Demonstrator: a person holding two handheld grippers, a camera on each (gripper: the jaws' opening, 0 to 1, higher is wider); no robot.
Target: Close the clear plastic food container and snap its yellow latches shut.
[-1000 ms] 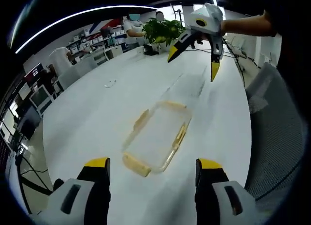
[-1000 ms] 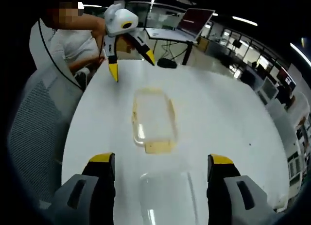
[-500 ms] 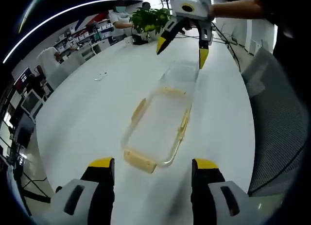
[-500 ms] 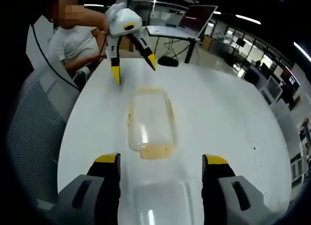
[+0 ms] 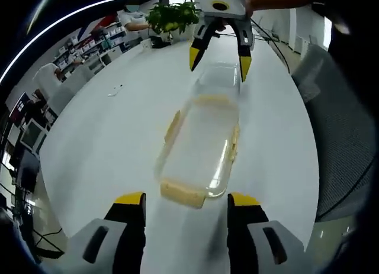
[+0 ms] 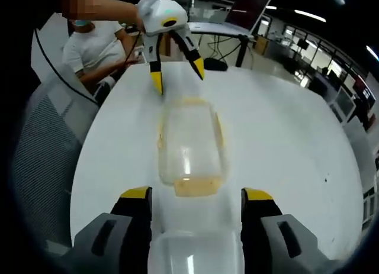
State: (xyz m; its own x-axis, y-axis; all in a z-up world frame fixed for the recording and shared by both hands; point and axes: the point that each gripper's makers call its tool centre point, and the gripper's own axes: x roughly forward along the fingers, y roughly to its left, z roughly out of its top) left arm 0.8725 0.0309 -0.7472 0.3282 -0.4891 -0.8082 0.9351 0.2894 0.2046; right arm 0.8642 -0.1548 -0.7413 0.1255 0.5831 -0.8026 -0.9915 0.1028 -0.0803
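Note:
The yellow-latched lid (image 5: 198, 141) lies flat on the white table (image 5: 106, 138), lengthwise between the two grippers. My left gripper (image 5: 186, 199) is open, its jaws either side of the lid's near yellow latch (image 5: 183, 194). Beyond the lid sits the clear tub (image 5: 220, 79), with my open right gripper (image 5: 218, 61) straddling it. In the right gripper view the tub (image 6: 192, 253) lies low between the right gripper (image 6: 196, 195), the lid (image 6: 189, 144) stretches ahead, and the left gripper (image 6: 177, 74) hangs over its far end. I cannot tell whether any jaw touches plastic.
A grey mesh chair (image 5: 343, 126) (image 6: 41, 150) stands along one table edge. A seated person in a white shirt (image 6: 95, 43) is behind the left gripper. A potted plant (image 5: 172, 16) and a small object (image 5: 115, 89) sit farther along the table; a laptop (image 6: 246, 10) stands beyond it.
Both grippers have closed in on the lid and tub from opposite ends. The right gripper has dropped around the clear tub; the left has come up to the lid's near latch.

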